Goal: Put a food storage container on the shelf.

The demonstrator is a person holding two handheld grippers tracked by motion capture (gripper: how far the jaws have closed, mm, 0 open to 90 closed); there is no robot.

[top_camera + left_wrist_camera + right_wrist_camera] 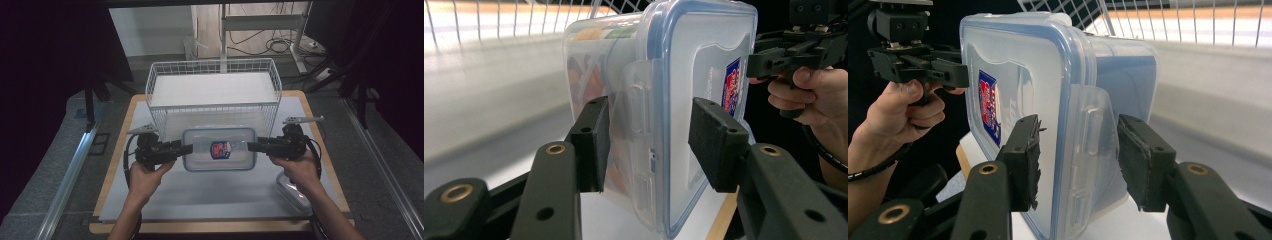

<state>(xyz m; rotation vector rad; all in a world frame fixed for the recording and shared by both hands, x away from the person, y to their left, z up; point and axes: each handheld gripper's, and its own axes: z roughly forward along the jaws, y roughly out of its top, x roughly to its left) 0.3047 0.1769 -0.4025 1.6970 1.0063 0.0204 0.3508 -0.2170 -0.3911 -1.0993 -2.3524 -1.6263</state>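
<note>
Grey mat (pixel 210 195) on wood-edged table, dark floor around. Left gripper (pixel 649 137) and right gripper (pixel 1079 150), jaws part-spread, straddle end latches of clear rectangular blue-sealed lidded plastic container (pixel 218 148); contact unclear. White wire basket (pixel 214 90) just behind; mat bare nearside.

A lidded container (pixel 218 148) is sitting at the table's (pixel 200 200) centre, just in front of a wire basket (pixel 214 90) standing at twelve o'clock. The left gripper (pixel 186 148) is reaching its end from nine o'clock, the right gripper (pixel 251 146) from three. A second lid (pixel 294 192) is lying at four o'clock, near the right hand (pixel 295 167).
</note>
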